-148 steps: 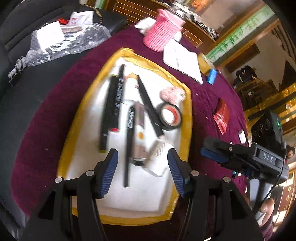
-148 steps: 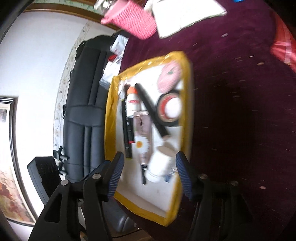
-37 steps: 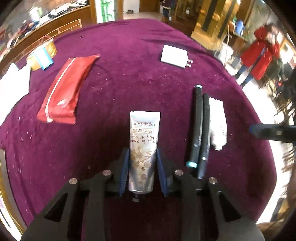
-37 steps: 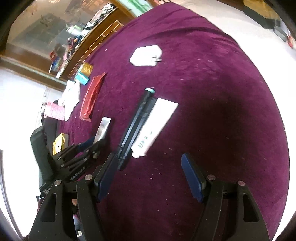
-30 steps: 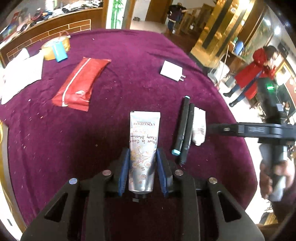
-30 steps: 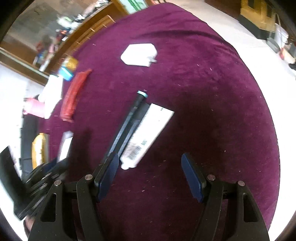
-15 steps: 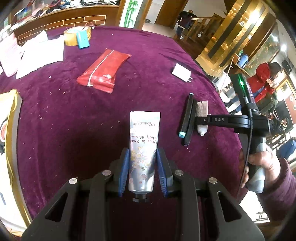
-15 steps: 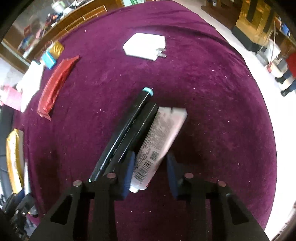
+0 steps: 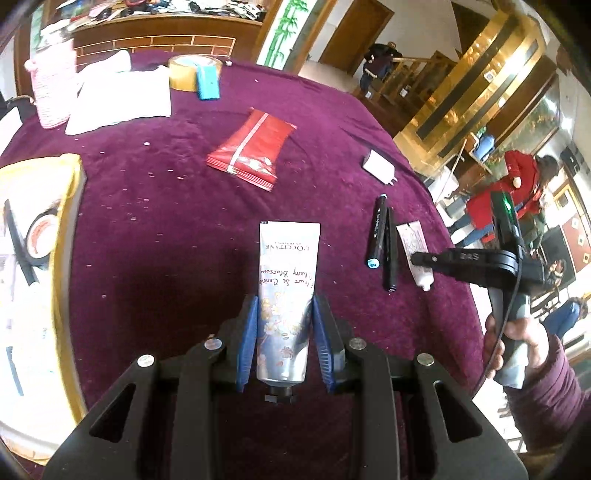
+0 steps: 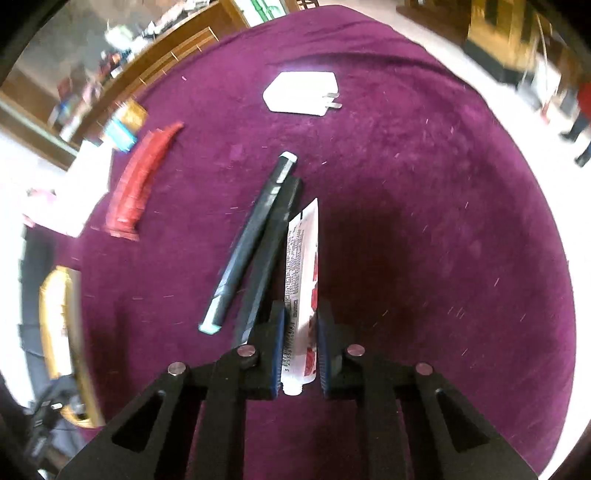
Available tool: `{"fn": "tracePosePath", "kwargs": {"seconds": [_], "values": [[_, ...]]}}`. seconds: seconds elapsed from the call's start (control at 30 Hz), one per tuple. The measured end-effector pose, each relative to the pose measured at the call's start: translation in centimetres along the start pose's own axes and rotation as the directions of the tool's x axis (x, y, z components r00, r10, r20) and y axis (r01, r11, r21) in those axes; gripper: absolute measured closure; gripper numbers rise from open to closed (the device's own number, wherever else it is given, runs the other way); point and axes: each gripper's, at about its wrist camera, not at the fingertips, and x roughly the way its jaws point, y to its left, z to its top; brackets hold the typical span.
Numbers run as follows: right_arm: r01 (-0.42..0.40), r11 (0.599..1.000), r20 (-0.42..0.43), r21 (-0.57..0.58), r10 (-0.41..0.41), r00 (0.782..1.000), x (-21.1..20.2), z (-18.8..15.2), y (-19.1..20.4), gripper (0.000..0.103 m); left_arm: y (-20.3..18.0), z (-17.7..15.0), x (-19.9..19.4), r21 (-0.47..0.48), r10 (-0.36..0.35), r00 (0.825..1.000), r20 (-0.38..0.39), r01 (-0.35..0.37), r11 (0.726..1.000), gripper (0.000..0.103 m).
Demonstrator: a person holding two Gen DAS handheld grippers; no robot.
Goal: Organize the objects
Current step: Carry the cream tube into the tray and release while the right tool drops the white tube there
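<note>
A round table [image 9: 184, 206] draped in plum velvet fills the room; behind it stand a wooden counter [image 9: 155, 33], gilded pillars [image 9: 491, 85] and a pale floor [image 10: 517, 110] in daylight.

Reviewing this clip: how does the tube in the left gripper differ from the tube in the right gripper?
The floral tube in the left gripper is broad, silvery with blossoms and handwritten-style lettering; the white tube in the right gripper is slimmer, white with red patches and small print. The floral tube shows its flat face; the white tube stands edge-on beside two dark pens. Both are clamped near the cap end.
</note>
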Motion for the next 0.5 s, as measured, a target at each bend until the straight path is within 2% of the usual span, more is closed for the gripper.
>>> {"fn": "tracePosePath", "kwargs": {"seconds": [0.07, 0.2, 0.3, 0.5], "values": [[-0.072, 0.997, -0.001, 0.035, 0.072, 0.997, -0.3, -0.8, -0.1, 0.089, 0.9, -0.1, -0.8, -0.011, -0.005, 1.0, 0.009, 0.005, 1.0, 0.077], [-0.247, 0.966, -0.025, 0.083, 0.249, 0.968, -0.9, -1.9, 1.4, 0.089, 3.4, -0.6, -3.0, -0.045, -0.004, 1.0, 0.03, 0.005, 0.999, 0.077], [-0.304, 0.951, -0.048, 0.063, 0.307, 0.95, -0.2, -2.9, 5.2, 0.089, 5.5, -1.2, -4.8, -0.082, 0.015, 0.999, 0.043, -0.012, 0.997, 0.076], [-0.377, 0.923, -0.127, -0.074, 0.367, 0.922, 0.8, -5.6, 14.7, 0.089, 11.3, -2.8, -7.9, -0.174, 0.107, 0.993, 0.057, -0.095, 0.98, 0.076]]}}
